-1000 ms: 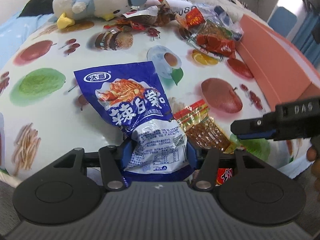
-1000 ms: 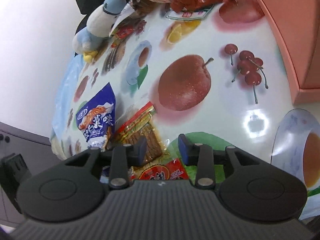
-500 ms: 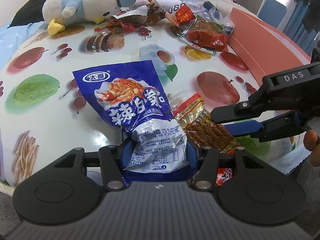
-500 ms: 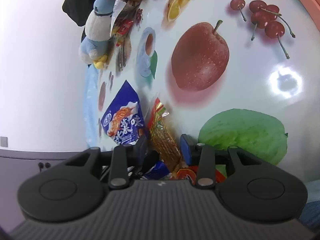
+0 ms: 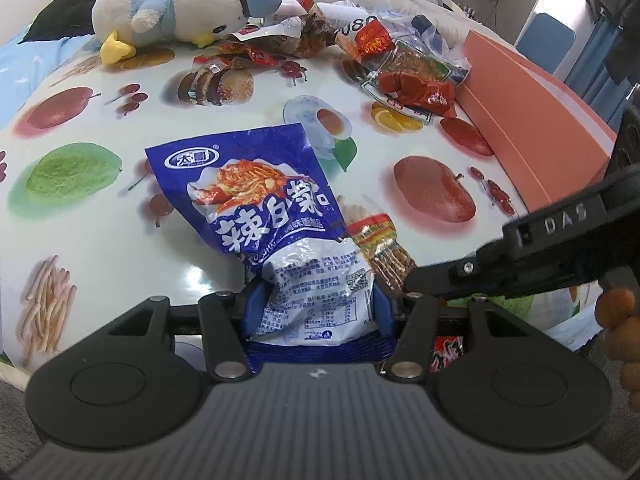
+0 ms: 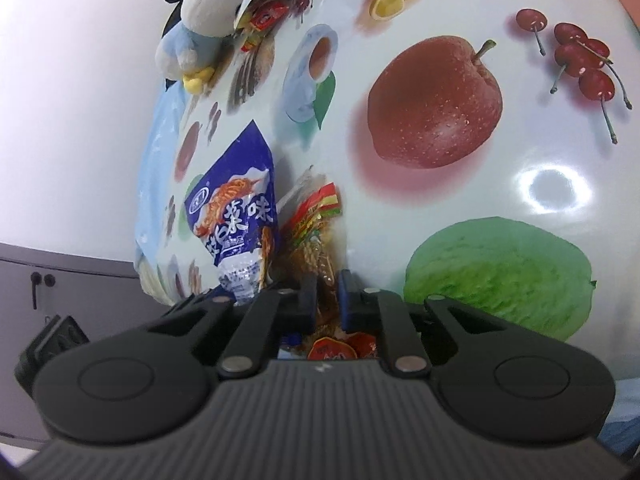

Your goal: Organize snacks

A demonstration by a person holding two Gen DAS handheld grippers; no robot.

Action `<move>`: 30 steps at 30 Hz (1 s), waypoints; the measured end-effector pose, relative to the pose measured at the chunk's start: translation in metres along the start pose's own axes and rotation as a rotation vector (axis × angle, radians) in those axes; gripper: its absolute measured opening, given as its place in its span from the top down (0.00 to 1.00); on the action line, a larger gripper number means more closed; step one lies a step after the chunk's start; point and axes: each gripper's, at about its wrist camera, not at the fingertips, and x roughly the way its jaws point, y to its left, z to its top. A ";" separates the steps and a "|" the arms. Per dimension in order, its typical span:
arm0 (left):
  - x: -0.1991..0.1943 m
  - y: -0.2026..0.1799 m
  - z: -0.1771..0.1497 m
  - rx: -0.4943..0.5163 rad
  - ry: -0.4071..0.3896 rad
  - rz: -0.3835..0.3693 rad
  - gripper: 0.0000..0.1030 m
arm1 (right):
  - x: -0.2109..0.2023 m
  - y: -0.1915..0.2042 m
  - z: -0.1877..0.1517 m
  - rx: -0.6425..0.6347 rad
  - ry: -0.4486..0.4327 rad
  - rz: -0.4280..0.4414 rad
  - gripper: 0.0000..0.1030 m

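On the fruit-print table (image 5: pixel 100 240), my left gripper (image 5: pixel 316 308) clamps the near end of the blue snack bag (image 5: pixel 256 200), which stretches away toward 11 o'clock. At its 3 o'clock side, my right gripper (image 6: pixel 325 298) has just closed narrow on the clear strip-snack packet (image 6: pixel 316 236), which runs up toward 12 o'clock from its tips.

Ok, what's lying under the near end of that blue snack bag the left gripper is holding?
Only bare fruit-print tablecloth shows beside the blue snack bag. A clear packet of brown sticks, pinched by the right gripper, lies against its right edge. Anything directly beneath is covered.
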 end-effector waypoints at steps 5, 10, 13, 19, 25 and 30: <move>-0.014 0.001 0.010 -0.046 -0.013 0.000 0.44 | -0.011 0.011 -0.006 -0.035 -0.025 -0.030 0.88; -0.036 -0.010 0.025 -0.061 -0.041 -0.001 0.44 | -0.040 0.028 -0.011 -0.099 -0.092 -0.085 0.91; -0.049 -0.022 0.032 -0.055 -0.046 -0.009 0.44 | -0.058 0.042 -0.017 -0.163 -0.147 -0.143 0.91; -0.062 -0.044 0.042 -0.059 -0.038 -0.027 0.44 | -0.089 0.065 -0.031 -0.288 -0.262 -0.288 0.91; -0.079 -0.067 0.052 -0.029 -0.036 -0.044 0.44 | -0.112 0.070 -0.037 -0.317 -0.351 -0.368 0.91; -0.095 -0.086 0.057 -0.011 -0.042 -0.069 0.44 | -0.141 0.081 -0.049 -0.356 -0.438 -0.417 0.91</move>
